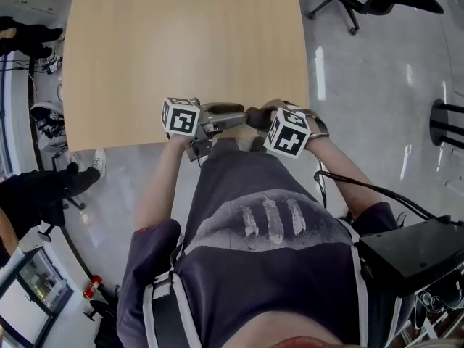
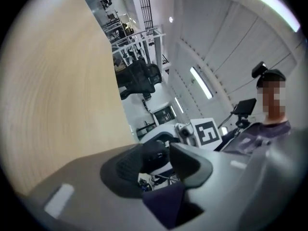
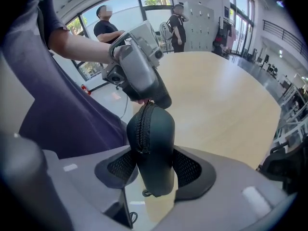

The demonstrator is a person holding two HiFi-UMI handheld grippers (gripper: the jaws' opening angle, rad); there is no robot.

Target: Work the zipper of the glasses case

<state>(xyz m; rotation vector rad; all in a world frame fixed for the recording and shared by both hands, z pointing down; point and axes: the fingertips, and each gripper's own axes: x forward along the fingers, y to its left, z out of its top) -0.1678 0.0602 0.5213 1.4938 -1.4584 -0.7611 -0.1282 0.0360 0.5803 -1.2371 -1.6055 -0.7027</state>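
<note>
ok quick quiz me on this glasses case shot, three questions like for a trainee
1. Which claw clamps the glasses case across its body? a) left claw b) right claw c) neither
2. True or false: the case lies flat on the table.
3. In the right gripper view, which end of the case does the left claw's tip meet?

Key:
1. b
2. False. It is held upright in the air, off the table.
3. The upper end, where the zipper curves over the top.
</note>
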